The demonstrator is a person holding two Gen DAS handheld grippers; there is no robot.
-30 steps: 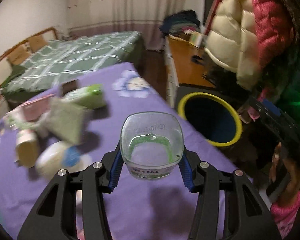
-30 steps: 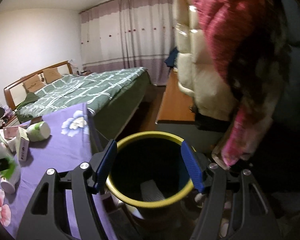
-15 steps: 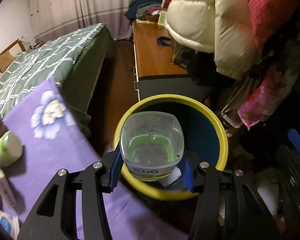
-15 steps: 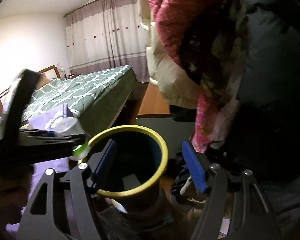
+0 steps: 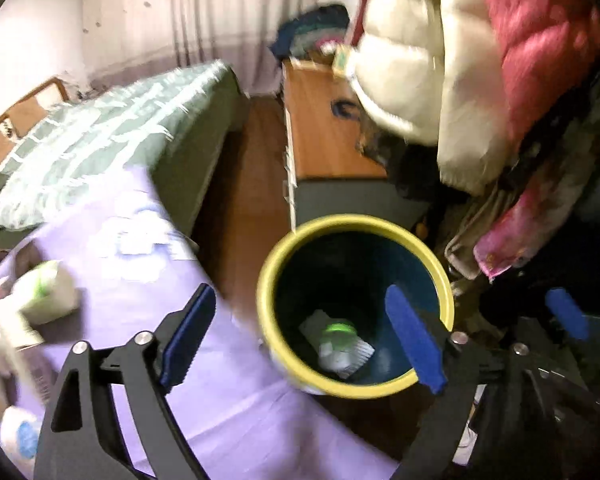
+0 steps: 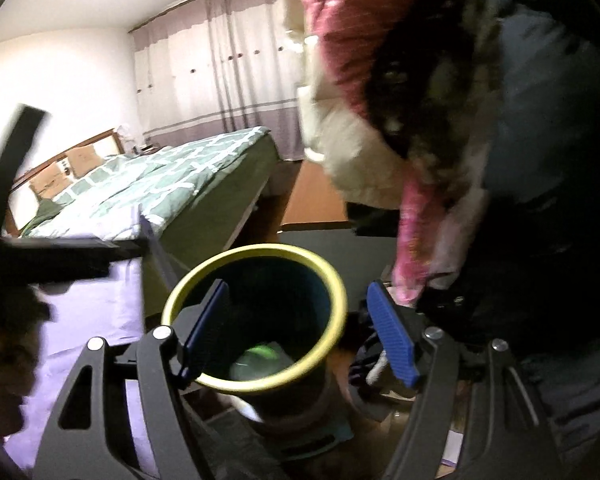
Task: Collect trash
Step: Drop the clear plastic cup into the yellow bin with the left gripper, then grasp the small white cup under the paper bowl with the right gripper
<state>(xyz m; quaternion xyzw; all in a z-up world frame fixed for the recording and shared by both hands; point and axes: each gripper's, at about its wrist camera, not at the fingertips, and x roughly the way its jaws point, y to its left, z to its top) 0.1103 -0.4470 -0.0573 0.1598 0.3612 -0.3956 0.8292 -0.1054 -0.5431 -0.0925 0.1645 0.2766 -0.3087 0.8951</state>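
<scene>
Dim room, motion blur (fisheye edges)

A second ago my left claw (image 5: 296, 340) clamped the clear plastic cup (image 5: 342, 346) over the purple worktop (image 5: 148, 280); I then carried it across to the yellow-rimmed bin (image 5: 354, 388). Its jaws have just been opening, nothing is between them now, and the cup lies at the bottom of the bin on the white scrap already there. My right claw (image 6: 298, 336) has crept slightly nearer the bin (image 6: 260, 386), where the cup's green shows blurred inside.
</scene>
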